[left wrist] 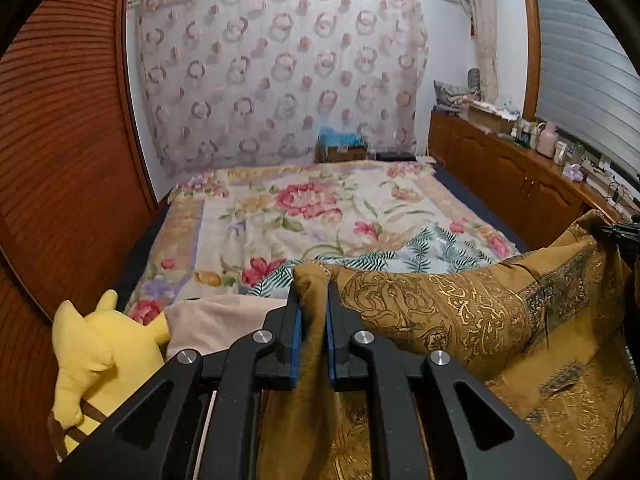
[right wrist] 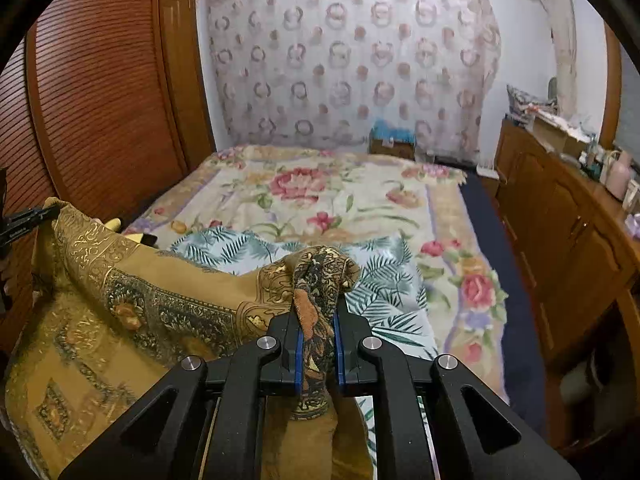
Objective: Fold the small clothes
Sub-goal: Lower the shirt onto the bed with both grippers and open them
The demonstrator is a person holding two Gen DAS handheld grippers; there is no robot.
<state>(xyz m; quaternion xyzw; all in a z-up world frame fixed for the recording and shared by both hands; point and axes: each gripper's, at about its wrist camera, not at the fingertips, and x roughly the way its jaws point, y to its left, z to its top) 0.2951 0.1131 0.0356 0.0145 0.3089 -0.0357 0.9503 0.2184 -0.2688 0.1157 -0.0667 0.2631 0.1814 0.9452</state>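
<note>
A mustard-gold patterned cloth (left wrist: 460, 312) hangs stretched between my two grippers above the bed. My left gripper (left wrist: 313, 292) is shut on one corner of it, the fabric pinched between the blue pads. In the right wrist view the same gold cloth (right wrist: 132, 304) sags to the left, and my right gripper (right wrist: 318, 312) is shut on its other bunched corner. The far tip of the left gripper (right wrist: 24, 220) shows at the left edge of that view, holding the cloth's edge. Under the cloth lies a pale garment with green fern print (right wrist: 380, 280).
The bed carries a floral blanket (left wrist: 304, 200). A yellow plush toy (left wrist: 96, 356) and a beige cloth (left wrist: 216, 320) lie at the near left. A slatted wooden wardrobe (left wrist: 68, 160) stands left; a wooden sideboard (left wrist: 520, 176) with clutter runs along the right.
</note>
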